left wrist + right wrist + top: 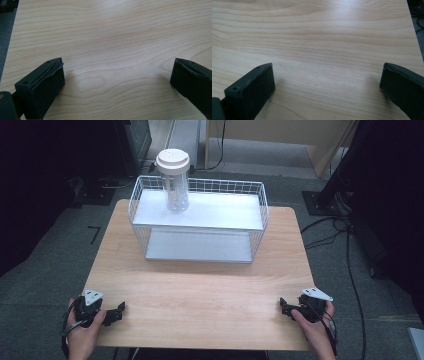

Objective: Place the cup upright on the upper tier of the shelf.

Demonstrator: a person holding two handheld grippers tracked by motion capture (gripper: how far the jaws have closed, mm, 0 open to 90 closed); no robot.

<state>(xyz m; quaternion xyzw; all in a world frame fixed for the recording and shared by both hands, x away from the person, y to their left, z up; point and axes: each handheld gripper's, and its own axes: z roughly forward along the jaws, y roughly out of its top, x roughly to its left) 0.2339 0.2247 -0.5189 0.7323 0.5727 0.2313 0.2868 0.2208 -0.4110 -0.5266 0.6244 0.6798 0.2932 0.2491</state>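
The left gripper [119, 310] and the right gripper [283, 306] both sit wide open near the wooden table's [200, 290] near corners, holding nothing.

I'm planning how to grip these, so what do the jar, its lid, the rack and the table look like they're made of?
Jar: clear plastic or glass; the rack shows through it.
Lid: likely matte white plastic, opaque with moulded rims.
Rack: white-coated wire mesh sides, with flat pale shelves, possibly painted metal.
Table: light wood or wood-look laminate, with visible grain and a soft sheen.
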